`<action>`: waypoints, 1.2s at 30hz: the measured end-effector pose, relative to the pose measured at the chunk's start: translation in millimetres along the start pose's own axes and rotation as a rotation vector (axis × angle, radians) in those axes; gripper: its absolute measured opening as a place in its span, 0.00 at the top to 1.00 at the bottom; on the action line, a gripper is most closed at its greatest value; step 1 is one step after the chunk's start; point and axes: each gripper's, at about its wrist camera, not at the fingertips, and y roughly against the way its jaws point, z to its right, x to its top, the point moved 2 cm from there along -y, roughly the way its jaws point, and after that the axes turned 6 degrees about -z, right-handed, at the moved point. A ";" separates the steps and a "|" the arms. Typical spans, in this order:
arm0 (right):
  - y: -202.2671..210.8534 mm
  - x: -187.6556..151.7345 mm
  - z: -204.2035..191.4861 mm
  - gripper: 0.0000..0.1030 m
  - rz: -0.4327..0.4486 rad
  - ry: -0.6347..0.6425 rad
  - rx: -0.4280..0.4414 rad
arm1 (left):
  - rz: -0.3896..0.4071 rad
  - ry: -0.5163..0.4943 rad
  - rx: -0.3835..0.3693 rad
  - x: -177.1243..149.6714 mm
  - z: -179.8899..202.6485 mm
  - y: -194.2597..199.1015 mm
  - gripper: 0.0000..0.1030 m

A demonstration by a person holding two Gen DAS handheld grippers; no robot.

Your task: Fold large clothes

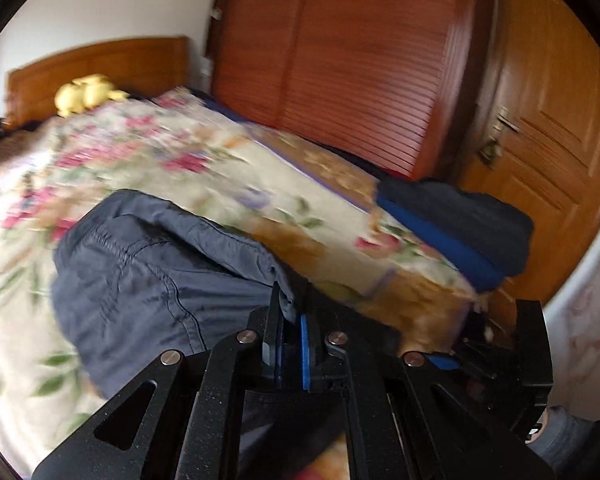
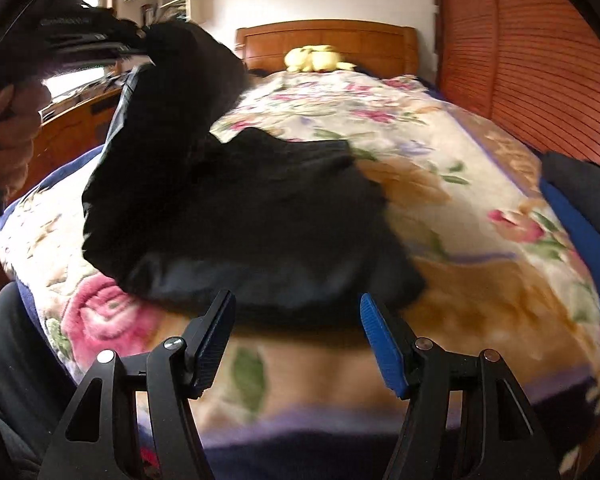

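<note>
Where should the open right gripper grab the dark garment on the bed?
Take the near hem of the dark garment, coming in low from the foot of the bed. That edge lies flat just ahead of the open right gripper, while the left gripper holds the other end up.

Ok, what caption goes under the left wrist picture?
Left tool pinching the dark garment over the flowery blanket.
</note>
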 end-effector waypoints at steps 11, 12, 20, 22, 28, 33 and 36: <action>19.4 -10.1 9.0 0.35 0.008 -0.057 -0.004 | -0.109 -0.078 0.037 -33.0 30.4 -19.0 0.88; 20.4 -9.6 7.6 0.35 0.013 -0.056 -0.002 | -0.101 -0.080 0.039 -31.5 29.9 -14.7 0.84; 30.3 18.6 4.6 0.35 0.072 -0.018 -0.002 | -0.004 -0.052 0.093 -30.0 7.7 40.3 0.68; 36.0 29.4 1.2 0.35 0.090 -0.003 -0.003 | 0.005 -0.034 0.113 -36.5 -3.2 48.6 0.68; 39.1 66.0 -16.4 0.35 0.122 0.058 0.002 | 0.010 0.051 0.200 -63.9 -46.6 62.7 0.68; 23.3 95.2 -37.5 0.35 0.124 0.127 -0.006 | -0.008 0.103 0.256 -86.3 -78.9 64.8 0.68; 3.9 107.9 -47.1 0.35 0.097 0.147 0.011 | -0.012 0.137 0.268 -98.2 -93.6 66.6 0.68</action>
